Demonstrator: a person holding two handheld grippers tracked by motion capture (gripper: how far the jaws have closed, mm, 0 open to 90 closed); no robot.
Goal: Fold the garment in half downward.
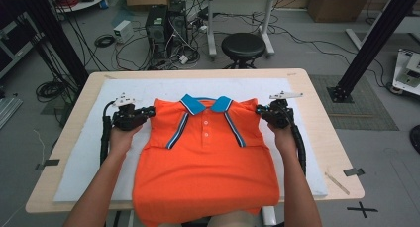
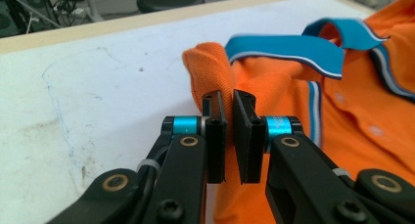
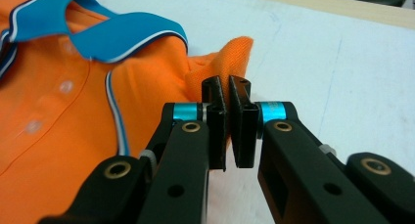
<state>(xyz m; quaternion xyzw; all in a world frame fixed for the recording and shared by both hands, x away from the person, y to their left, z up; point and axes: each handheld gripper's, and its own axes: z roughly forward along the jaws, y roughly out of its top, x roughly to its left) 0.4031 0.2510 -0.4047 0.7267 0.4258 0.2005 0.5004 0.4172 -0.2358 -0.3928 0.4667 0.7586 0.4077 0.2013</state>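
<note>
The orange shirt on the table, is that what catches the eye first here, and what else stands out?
Yes: the orange shirt with its blue collar lies front up on the white mat, its hem hanging over the near table edge. The left gripper and right gripper each pinch a shoulder corner, fingers shut on the cloth. Behind the table stands a black stool amid cables.
</note>
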